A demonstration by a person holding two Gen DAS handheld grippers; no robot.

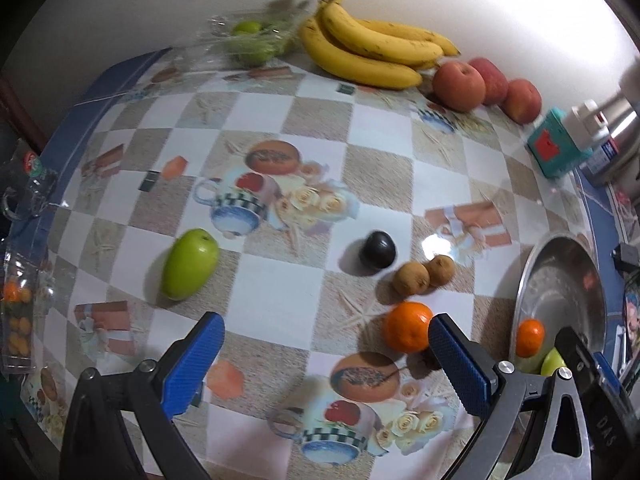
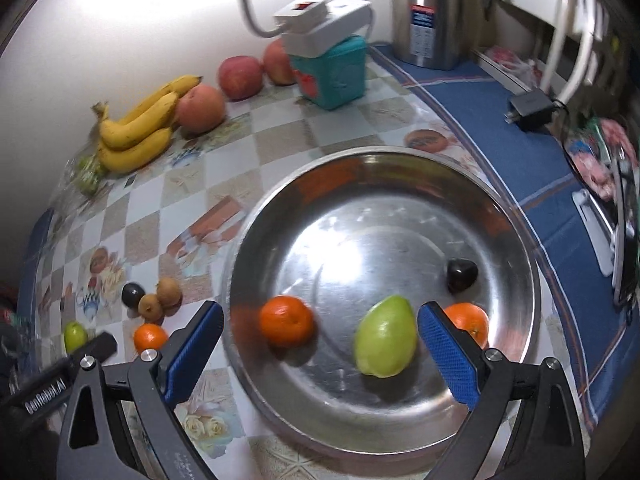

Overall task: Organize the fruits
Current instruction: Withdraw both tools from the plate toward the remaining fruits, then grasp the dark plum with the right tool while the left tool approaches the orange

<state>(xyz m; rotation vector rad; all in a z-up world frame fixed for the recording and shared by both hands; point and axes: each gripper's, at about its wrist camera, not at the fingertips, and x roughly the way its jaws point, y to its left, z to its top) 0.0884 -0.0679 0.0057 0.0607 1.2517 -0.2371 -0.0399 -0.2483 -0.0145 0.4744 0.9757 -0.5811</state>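
My left gripper (image 1: 326,330) is open and empty above the tablecloth. Ahead of it lie a green fruit (image 1: 190,264), a dark plum (image 1: 377,249), two brown fruits (image 1: 424,274) and an orange (image 1: 408,326) beside its right finger. My right gripper (image 2: 320,320) is open and empty over the steel plate (image 2: 516,248). The plate holds a green fruit (image 2: 385,337), two oranges (image 2: 286,321) (image 2: 470,320) and a dark plum (image 2: 462,274). The plate also shows in the left wrist view (image 1: 538,276).
Bananas (image 1: 368,50), three red apples (image 1: 458,85) and a clear bag of green fruit (image 1: 252,40) lie along the wall. A teal box (image 2: 334,70), a white power strip (image 2: 324,20) and a steel kettle (image 2: 434,8) stand at the back right. A black charger (image 2: 530,110) lies on the blue border.
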